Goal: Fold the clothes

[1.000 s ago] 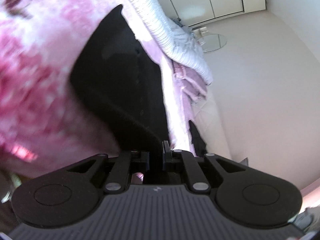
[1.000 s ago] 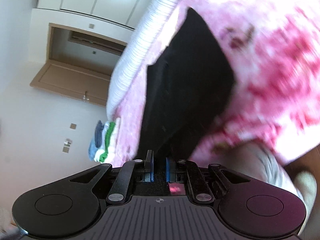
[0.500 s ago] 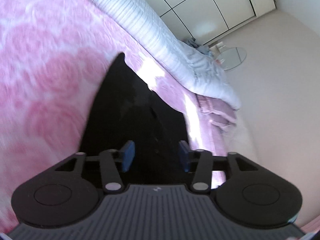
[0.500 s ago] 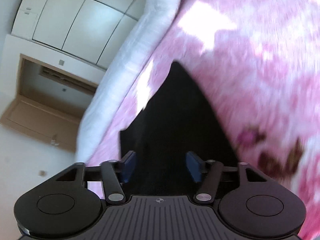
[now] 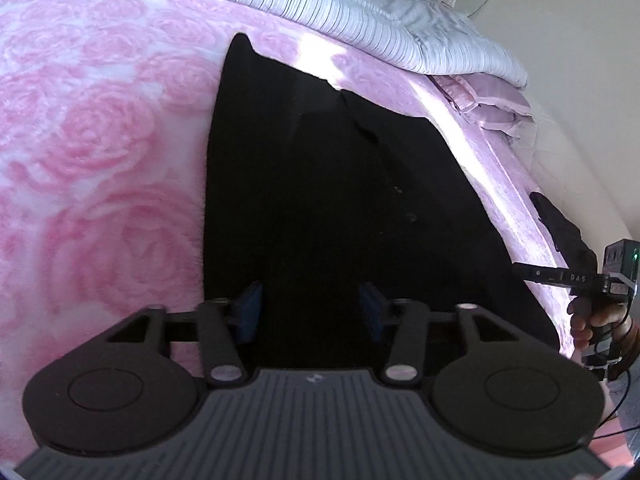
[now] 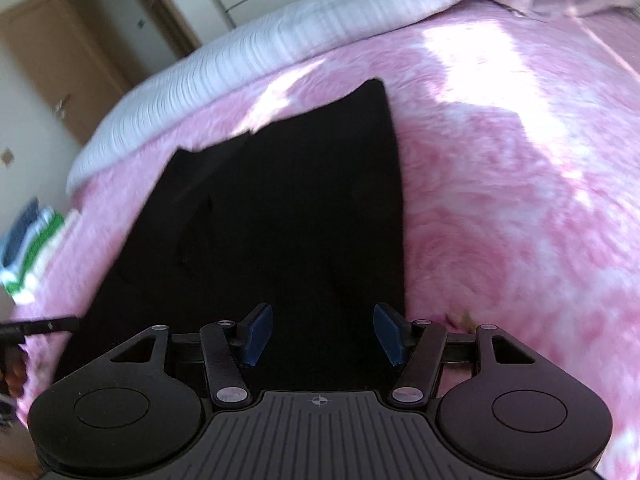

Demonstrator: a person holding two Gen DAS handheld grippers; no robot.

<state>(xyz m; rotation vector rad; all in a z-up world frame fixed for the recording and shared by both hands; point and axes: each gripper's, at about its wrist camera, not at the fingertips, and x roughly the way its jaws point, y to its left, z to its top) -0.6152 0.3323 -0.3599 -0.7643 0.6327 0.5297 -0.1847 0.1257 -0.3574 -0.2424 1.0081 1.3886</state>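
Now that both grippers, left (image 5: 310, 316) and right (image 6: 322, 334), have let go and hang with jaws apart, the left's just narrowing on nothing, the black garment (image 5: 340, 200) lies flat on the pink blanket (image 5: 100, 160), short of the striped quilt (image 5: 360, 20); the laying-out looks done.

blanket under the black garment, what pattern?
Pink rose print on white; the blanket shows best in the left wrist view, sharper than the right. The garment lies on it.

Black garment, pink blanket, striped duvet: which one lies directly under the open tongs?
The black garment, spread flat on the pink rose blanket; the striped duvet lies bunched beyond.
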